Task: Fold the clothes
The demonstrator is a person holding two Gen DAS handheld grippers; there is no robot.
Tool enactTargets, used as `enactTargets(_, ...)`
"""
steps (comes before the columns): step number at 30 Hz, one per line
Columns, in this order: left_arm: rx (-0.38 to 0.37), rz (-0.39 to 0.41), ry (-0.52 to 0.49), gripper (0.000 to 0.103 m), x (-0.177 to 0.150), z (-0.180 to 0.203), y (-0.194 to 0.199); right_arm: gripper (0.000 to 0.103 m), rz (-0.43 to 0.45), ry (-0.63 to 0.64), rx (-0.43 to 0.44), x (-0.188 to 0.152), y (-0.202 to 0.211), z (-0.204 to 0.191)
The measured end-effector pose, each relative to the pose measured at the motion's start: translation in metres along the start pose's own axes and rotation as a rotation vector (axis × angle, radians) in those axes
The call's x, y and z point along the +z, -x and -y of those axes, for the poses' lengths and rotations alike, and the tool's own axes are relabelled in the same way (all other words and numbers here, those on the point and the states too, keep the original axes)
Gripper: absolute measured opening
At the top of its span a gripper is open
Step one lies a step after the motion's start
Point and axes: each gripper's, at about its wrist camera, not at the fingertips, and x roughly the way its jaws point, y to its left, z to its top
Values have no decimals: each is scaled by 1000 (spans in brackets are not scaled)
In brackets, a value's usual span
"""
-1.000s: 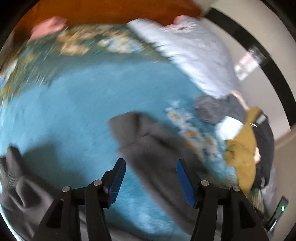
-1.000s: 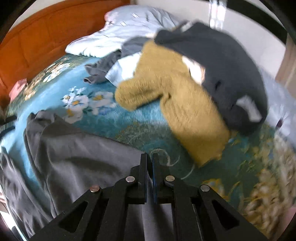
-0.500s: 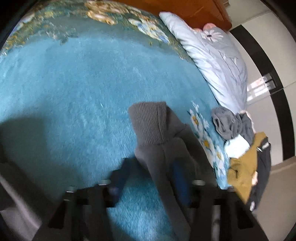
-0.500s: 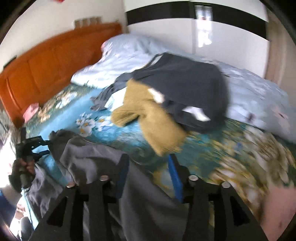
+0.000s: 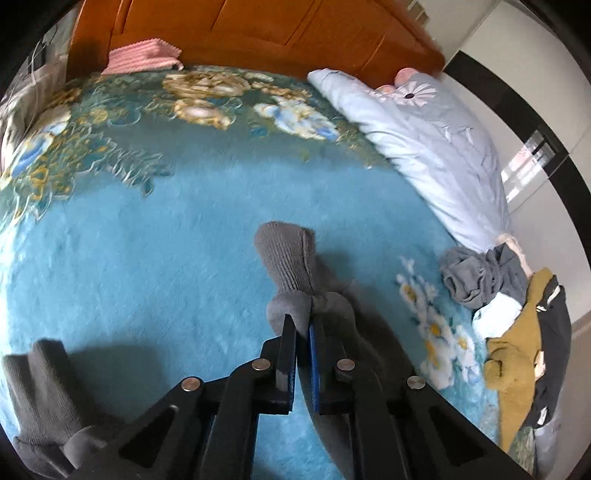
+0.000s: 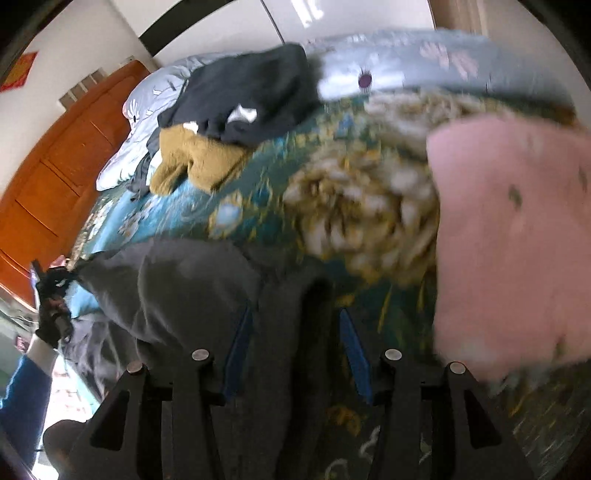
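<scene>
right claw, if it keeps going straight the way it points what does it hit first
Most likely the grey garment: a fold of it already lies between the open right claw fingers, though not pinched. Past that comes the floral blanket. Depth is blurred, so this is a judgement.

This is a bedroom in a home. A bed fills both views, spread with a plush teal blanket (image 5: 184,229) patterned with flowers, and an orange wooden headboard (image 5: 258,29) runs across the top of the left wrist frame. A pale blue quilt (image 5: 436,147) lies at upper right, with a heap of clothes (image 5: 517,332) at the right edge below it.
</scene>
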Motion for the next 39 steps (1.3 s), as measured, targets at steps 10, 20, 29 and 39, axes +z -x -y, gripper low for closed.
enactTargets(10, -103, -91, 55, 37, -40, -26, 44, 51, -19, -43, 98, 5, -29, -5)
enactTargets(20, -253, -95, 151, 42, -102, -81, 120, 39, 17, -221, 177, 16, -60, 9)
enactTargets(29, -227, -58, 212, 45, -126, -121, 160, 18, 91, -44, 95, 29, -35, -27)
enactTargets(39, -249, -56, 232, 48, -136, -135, 173, 8, 157, -66, -88, 72, -51, -16)
